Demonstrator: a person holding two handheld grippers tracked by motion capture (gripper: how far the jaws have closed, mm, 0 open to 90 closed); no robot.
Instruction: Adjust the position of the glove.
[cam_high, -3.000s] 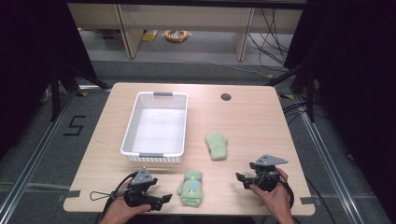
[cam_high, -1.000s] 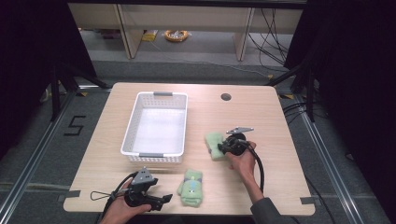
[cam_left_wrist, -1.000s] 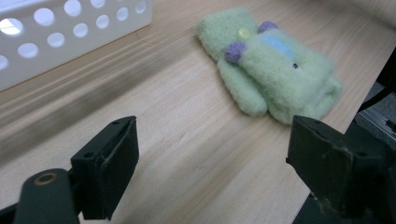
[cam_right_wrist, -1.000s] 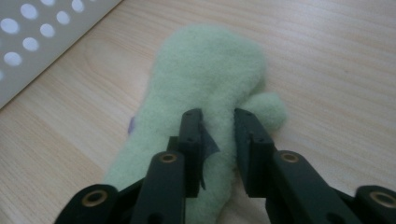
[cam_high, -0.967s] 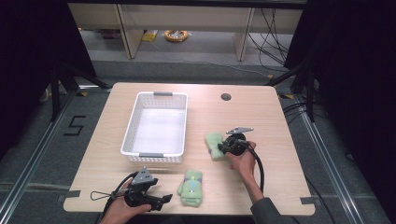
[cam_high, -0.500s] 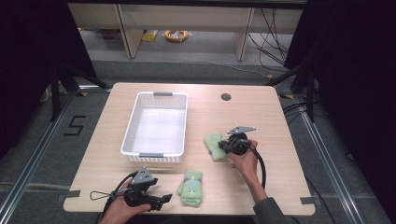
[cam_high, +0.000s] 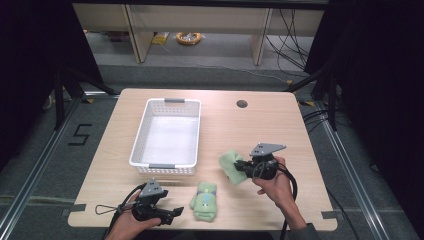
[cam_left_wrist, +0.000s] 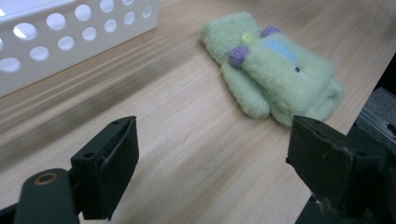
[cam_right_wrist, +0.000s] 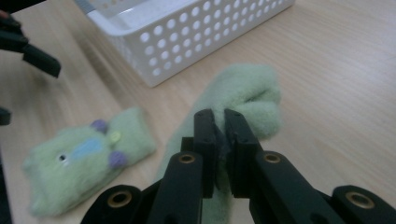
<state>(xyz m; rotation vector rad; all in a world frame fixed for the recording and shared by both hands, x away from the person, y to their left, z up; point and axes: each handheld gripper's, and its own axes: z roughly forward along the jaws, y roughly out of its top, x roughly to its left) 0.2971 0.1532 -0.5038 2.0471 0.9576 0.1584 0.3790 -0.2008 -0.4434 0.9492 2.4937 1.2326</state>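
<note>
Here, at the near left edge of the table (cam_high: 300, 110), the left gripper (cam_high: 170, 214) rests low in the person's hand with its jaws spread wide and nothing between them; in the left gripper view the bare wood lies between its two black jaws. Just to its right lies a green mitten with purple knobs (cam_high: 205, 201), flat on the table and apart from those jaws. Behind both stands the white basket (cam_high: 142, 135), near the table's middle. Further right, the right gripper (cam_high: 243, 171) is pinched tight on a plain green mitten (cam_high: 231, 164); its jaws have just been closing with the fabric caught between them. In the right gripper view the plain green mitten hangs from the jaws and bunches beyond them, its far end toward the basket.
</note>
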